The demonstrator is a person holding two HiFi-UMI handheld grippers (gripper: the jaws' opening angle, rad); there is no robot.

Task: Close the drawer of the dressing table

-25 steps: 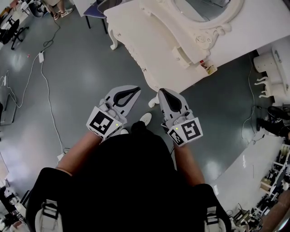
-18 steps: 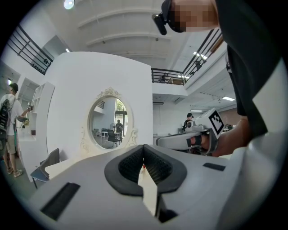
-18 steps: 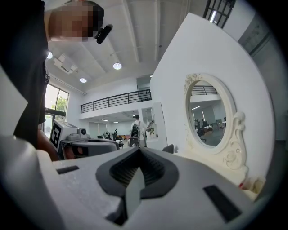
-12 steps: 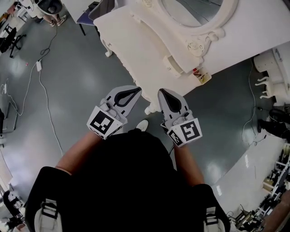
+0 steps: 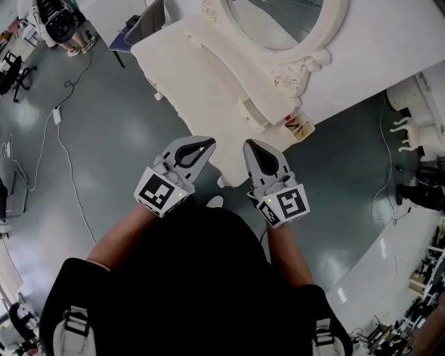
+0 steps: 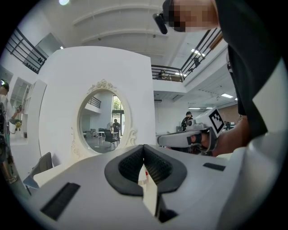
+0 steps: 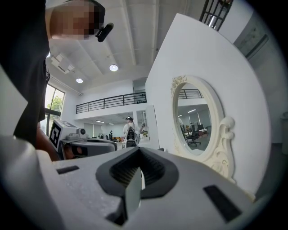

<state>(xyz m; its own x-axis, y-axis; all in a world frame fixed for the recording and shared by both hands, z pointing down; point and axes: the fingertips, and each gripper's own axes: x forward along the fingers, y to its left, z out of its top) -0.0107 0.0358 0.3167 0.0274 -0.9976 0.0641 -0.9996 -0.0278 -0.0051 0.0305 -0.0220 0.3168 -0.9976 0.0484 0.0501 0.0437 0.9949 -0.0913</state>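
Observation:
The white dressing table (image 5: 208, 76) with its oval mirror (image 5: 278, 21) fills the top of the head view. A small drawer (image 5: 299, 128) at the mirror's base stands pulled out, with small items inside. Another small drawer (image 5: 254, 115) beside it also sticks out a little. My left gripper (image 5: 208, 142) and right gripper (image 5: 249, 144) are held side by side, level, just short of the table's front edge. Both are shut and hold nothing. The mirror (image 6: 101, 121) faces the left gripper (image 6: 144, 148), and the mirror (image 7: 193, 123) lies right of the right gripper (image 7: 138, 150).
A curved table leg (image 5: 222, 182) stands just under the grippers, by my shoe (image 5: 214, 201). Cables (image 5: 66, 160) trail over the grey floor at left. A chair (image 5: 142, 24) stands behind the table's left end. White furniture (image 5: 410, 104) stands at the right.
Both grippers have moved forward together towards the dressing table, still shut. In the head view the table has slid down and left, closer to them.

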